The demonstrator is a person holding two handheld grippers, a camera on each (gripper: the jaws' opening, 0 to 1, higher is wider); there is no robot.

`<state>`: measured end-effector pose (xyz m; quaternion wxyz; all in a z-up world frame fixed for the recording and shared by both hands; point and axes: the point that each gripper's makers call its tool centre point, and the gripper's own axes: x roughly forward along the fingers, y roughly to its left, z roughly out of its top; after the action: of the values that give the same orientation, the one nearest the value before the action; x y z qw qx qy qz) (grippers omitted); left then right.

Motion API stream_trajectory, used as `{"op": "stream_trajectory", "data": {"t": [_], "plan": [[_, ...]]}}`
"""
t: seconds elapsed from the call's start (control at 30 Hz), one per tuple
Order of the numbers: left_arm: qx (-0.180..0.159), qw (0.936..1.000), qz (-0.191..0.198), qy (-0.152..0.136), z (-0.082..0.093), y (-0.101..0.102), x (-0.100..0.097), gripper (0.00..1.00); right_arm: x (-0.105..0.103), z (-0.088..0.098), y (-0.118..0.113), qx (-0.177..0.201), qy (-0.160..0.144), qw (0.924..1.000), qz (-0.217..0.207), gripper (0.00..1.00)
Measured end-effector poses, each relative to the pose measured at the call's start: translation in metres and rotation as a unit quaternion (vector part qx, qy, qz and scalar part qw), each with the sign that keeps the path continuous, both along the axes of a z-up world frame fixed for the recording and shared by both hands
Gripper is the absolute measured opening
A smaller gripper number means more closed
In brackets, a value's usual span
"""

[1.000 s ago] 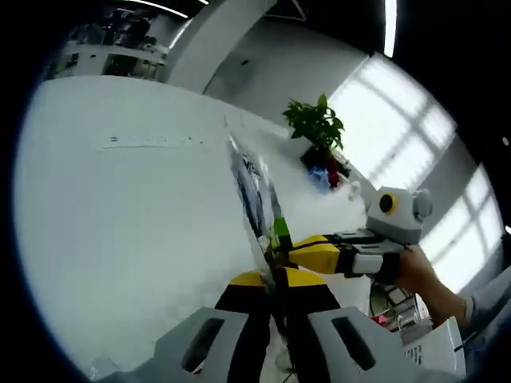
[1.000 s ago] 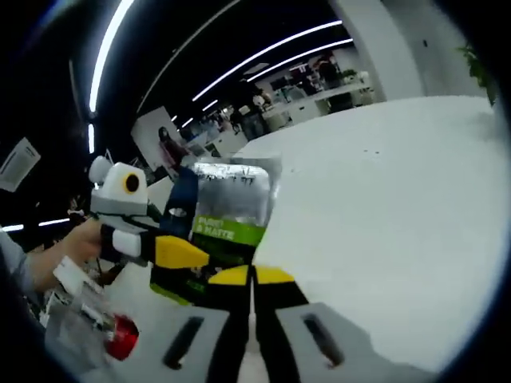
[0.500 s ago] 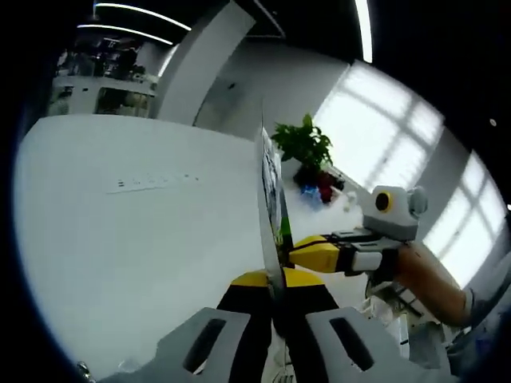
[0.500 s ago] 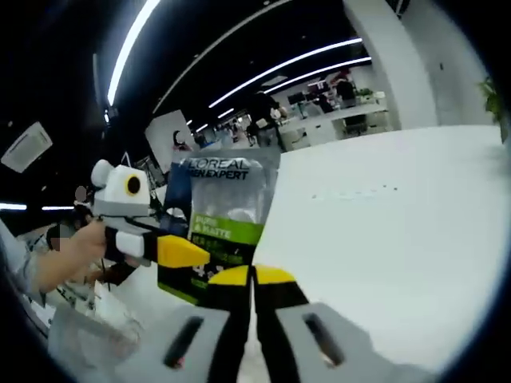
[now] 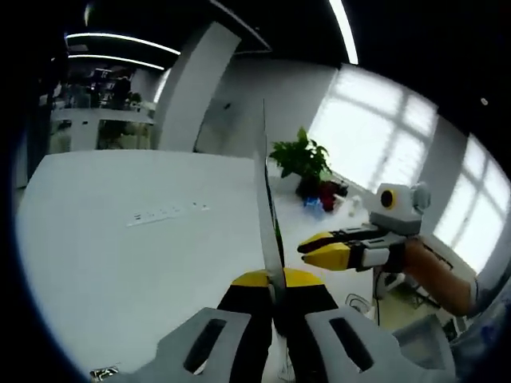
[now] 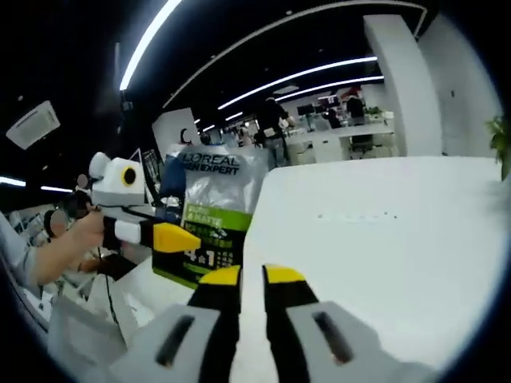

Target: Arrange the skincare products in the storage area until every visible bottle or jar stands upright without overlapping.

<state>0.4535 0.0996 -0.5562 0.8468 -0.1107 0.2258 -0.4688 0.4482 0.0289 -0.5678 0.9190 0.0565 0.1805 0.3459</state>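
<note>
A flat silver, green and dark-blue L'Oreal Men Expert pouch (image 6: pixel 209 217) hangs upright above the white table (image 6: pixel 383 239). In the left gripper view the pouch (image 5: pixel 267 199) is edge-on, a thin strip rising from my left gripper (image 5: pixel 271 279), which is shut on its lower edge. The left gripper (image 6: pixel 180 238) also reaches in from the left in the right gripper view, yellow tips pinching the pouch. My right gripper (image 6: pixel 251 275) is open with a bare gap between its yellow tips, just off the pouch. The right gripper (image 5: pixel 319 247) sits to the pouch's right.
A potted plant (image 5: pixel 302 158) with small red and blue items (image 5: pixel 323 195) beside it stands at the table's far end. A clear bin (image 6: pixel 72 335) sits low at the left. A person's hand (image 6: pixel 68 243) holds the left gripper. Desks and people fill the background.
My right gripper has let go of the pouch, opened and drawn back a little. The left gripper still holds it, and both views have tilted upward.
</note>
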Motion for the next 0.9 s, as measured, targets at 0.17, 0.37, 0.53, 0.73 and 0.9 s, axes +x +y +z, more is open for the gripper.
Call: {"op": "stream_trajectory", "data": {"t": [0.17,0.37,0.53,0.73,0.9], "plan": [[0.006,0.9998,0.005,-0.019,0.012,0.013,-0.008,0.00,-0.015,0.010,0.003,-0.008,-0.008,0.9999,0.007,0.13],[0.014,0.9991,0.014,-0.038,0.021,0.029,-0.024,0.00,-0.035,0.023,0.007,-0.012,-0.017,0.9997,0.016,0.16],[0.014,0.9985,0.022,-0.047,0.025,0.042,-0.038,0.00,-0.055,0.032,0.009,-0.018,-0.026,0.9993,0.020,0.17],[0.004,0.9983,0.024,-0.052,0.031,0.050,-0.058,0.00,-0.075,0.040,0.008,-0.008,-0.035,0.9992,0.019,0.18],[0.006,0.9979,0.030,-0.056,0.031,0.059,-0.069,0.00,-0.094,0.041,0.005,-0.002,-0.034,0.9992,0.018,0.19]]}}
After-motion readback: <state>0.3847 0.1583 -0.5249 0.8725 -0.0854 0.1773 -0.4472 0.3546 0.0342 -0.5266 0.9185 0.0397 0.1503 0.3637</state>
